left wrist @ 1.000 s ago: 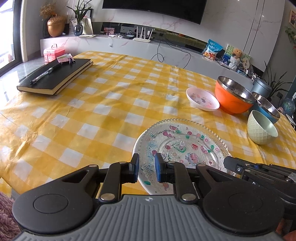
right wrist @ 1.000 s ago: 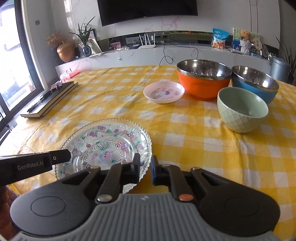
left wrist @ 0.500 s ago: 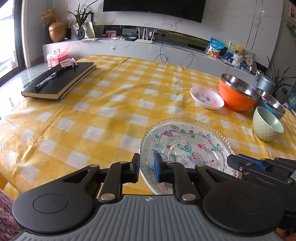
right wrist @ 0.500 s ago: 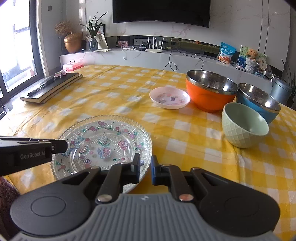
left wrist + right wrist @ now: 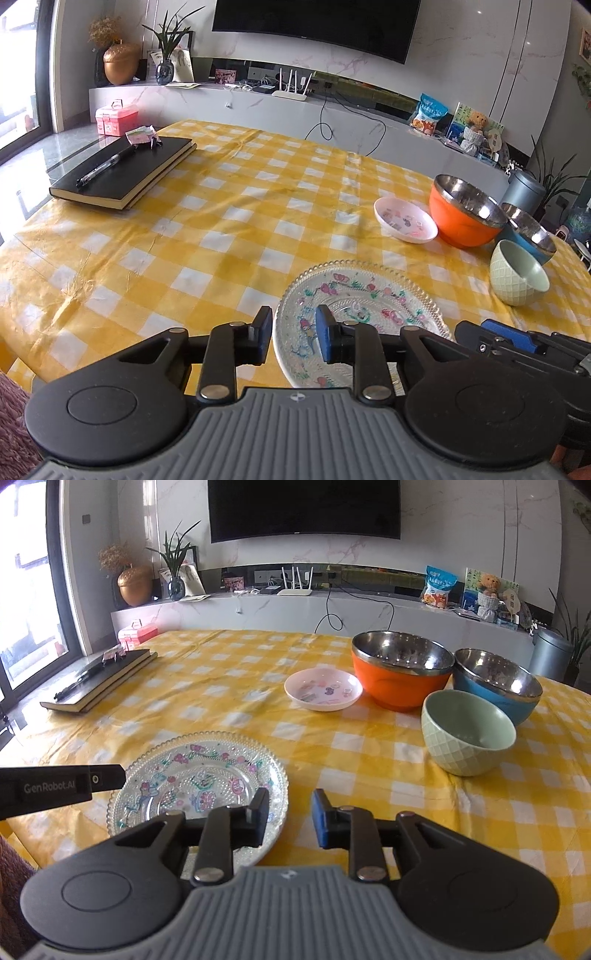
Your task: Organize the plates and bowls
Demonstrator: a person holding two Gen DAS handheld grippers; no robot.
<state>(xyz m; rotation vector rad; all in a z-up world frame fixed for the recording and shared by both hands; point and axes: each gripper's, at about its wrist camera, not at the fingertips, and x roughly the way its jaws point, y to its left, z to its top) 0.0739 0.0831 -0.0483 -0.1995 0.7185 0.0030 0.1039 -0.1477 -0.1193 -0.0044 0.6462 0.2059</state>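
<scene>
A clear glass plate [image 5: 364, 308] [image 5: 199, 775] with a floral print lies flat near the table's front edge. My left gripper [image 5: 294, 334] hovers over its near left rim, jaws opening, and the rim shows in the gap without being pinched. My right gripper [image 5: 289, 819] stands at the plate's right rim, jaws also opening, with its left finger [image 5: 258, 818] over the glass. Further back are a small pink plate [image 5: 323, 688], an orange steel-lined bowl [image 5: 400, 672], a blue steel-lined bowl [image 5: 498, 686] and a pale green bowl [image 5: 467, 733].
A black notebook [image 5: 125, 173] with a pen on top lies at the table's far left. The yellow checked tablecloth [image 5: 221, 236] covers the whole table. A purple fuzzy fabric [image 5: 11, 417] shows at the near left corner. A long cabinet runs behind the table.
Both grippers' jaws have widened from nearly shut to a clear gap. The glass plate stays flat on the table in the same spot.
</scene>
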